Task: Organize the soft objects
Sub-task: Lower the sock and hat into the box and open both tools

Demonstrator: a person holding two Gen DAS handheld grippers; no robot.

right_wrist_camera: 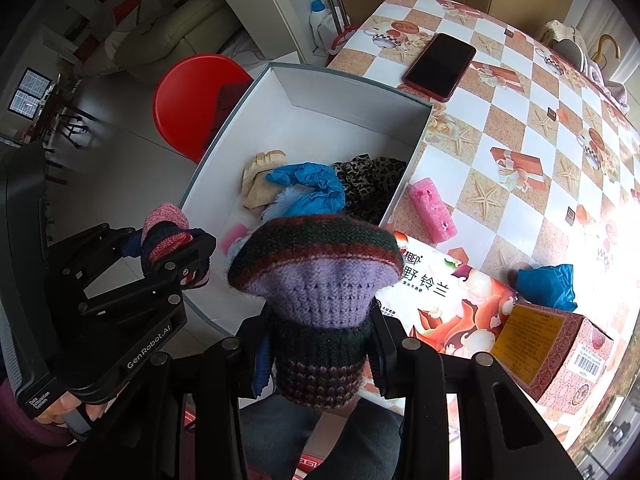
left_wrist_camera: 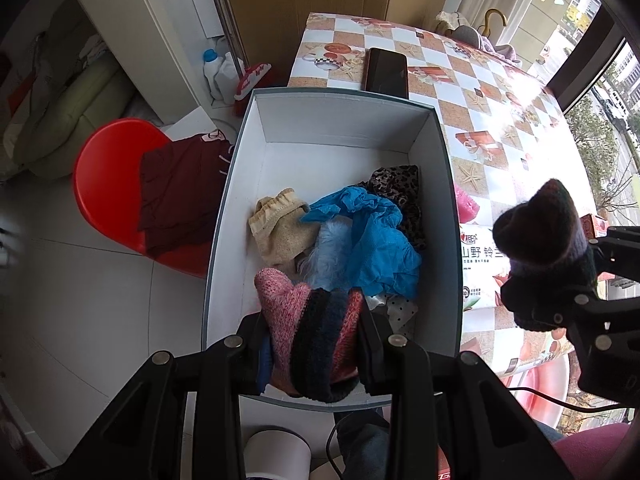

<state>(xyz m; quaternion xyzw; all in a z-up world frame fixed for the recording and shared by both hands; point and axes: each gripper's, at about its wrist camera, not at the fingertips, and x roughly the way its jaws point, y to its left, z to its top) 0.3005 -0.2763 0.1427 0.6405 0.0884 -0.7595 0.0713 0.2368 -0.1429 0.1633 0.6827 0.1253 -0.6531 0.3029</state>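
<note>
Left gripper (left_wrist_camera: 316, 344) clamped on pink-striped knit piece (left_wrist_camera: 312, 336), hanging over near end of white box (left_wrist_camera: 344, 128). Right gripper (right_wrist_camera: 320, 348) clamped on purple-green knit piece (right_wrist_camera: 320, 280), over box's right rim beside tissue pack (right_wrist_camera: 452, 304).

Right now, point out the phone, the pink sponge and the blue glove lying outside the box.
phone (right_wrist_camera: 439, 66): right wrist view, middle of its dark screen.
pink sponge (right_wrist_camera: 432, 210): right wrist view, middle of its top face.
blue glove (right_wrist_camera: 547, 285): right wrist view, centre of the crumpled glove on the table.
</note>
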